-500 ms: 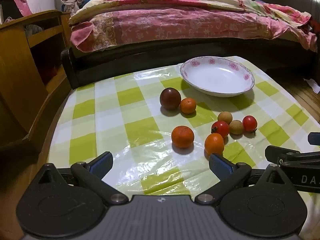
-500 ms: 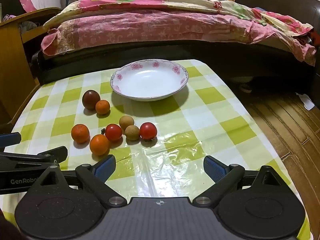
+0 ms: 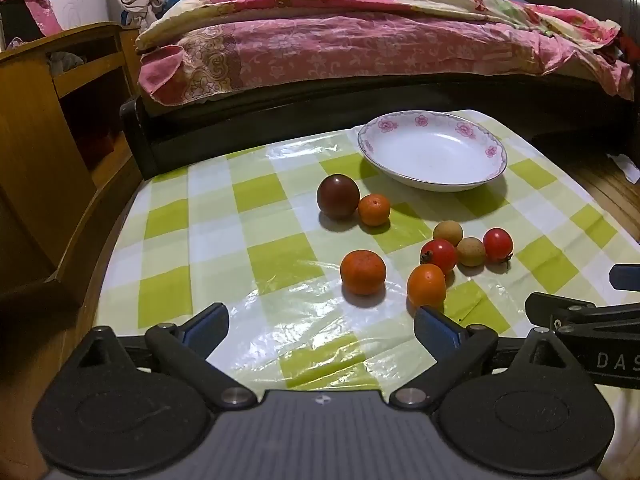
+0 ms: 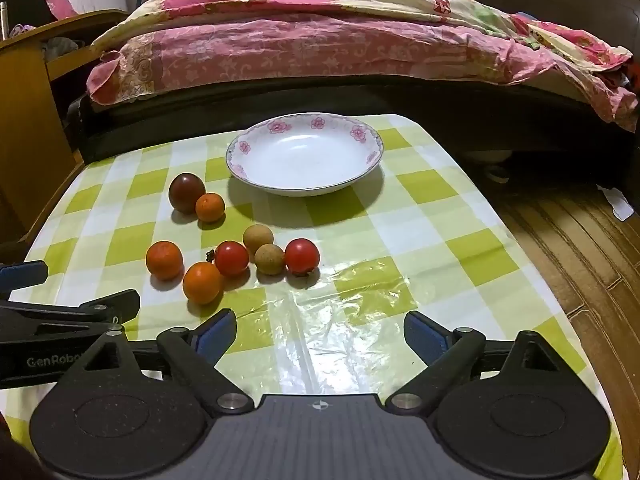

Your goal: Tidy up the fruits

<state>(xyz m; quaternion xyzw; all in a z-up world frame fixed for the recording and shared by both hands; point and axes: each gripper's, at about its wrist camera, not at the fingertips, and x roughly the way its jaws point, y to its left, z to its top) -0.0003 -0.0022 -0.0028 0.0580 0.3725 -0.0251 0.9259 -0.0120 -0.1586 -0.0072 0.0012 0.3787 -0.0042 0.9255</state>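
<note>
Glossy plastic tablecloth (image 3: pixel 280 264), glazed bowl (image 3: pixel 434 152)

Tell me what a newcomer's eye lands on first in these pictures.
The cluster of small fruits on the green-checked tablecloth stands out first: oranges, red tomatoes, two tan ones and a dark plum-like one. Just beyond them sits an empty white plate with pink flowers on its rim. Behind the table lies a bed with a bright pink quilt, while both tongs, left and right, hover open at the near edge.

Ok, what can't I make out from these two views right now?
- Near table edge: hidden behind each gripper's body, both views.
- Right gripper: cut off by the left view's right edge.
- Left gripper: cut off by the right view's left edge.
- Shelf contents: too dim and small.
</note>
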